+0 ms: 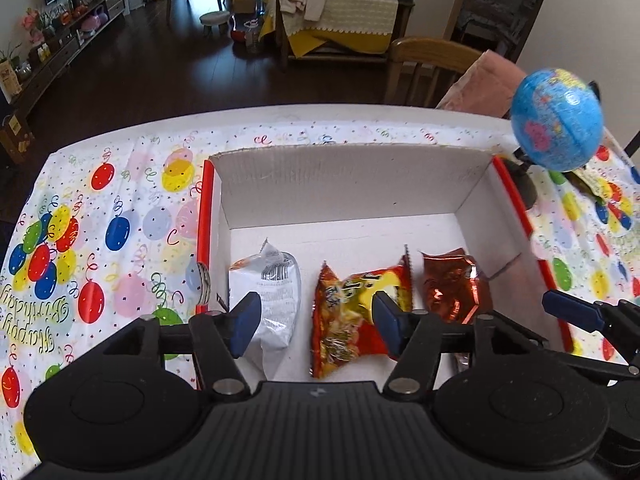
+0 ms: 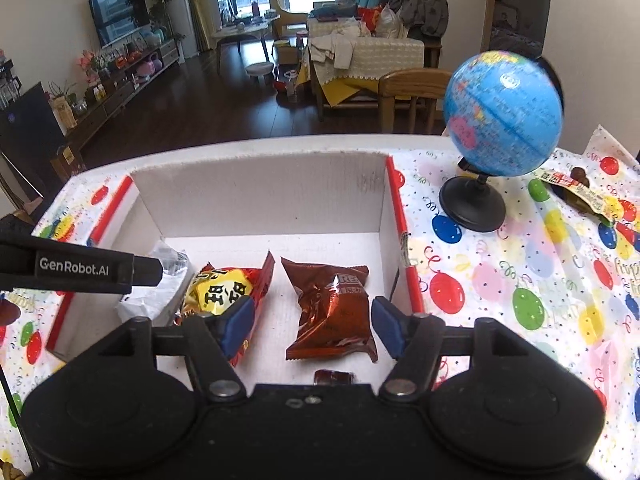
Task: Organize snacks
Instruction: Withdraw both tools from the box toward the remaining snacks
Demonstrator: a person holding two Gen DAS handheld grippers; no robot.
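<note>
Left gripper [image 1: 316, 322]: jaws apart, empty, above red-yellow packet [image 1: 354, 312].
Right gripper [image 2: 314, 326]: jaws apart, empty, over brown packet [image 2: 334, 312].
Snacks: both lie flat in cardboard box [image 2: 260, 196] on table [image 2: 500, 280].
Handling: likely light, crinkly, slippery; pinch a sealed edge.

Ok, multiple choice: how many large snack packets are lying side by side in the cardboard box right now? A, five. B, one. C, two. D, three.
D: the left wrist view shows a white packet, a red-and-yellow packet and a brown foil packet lying side by side on the floor of the box.
</note>
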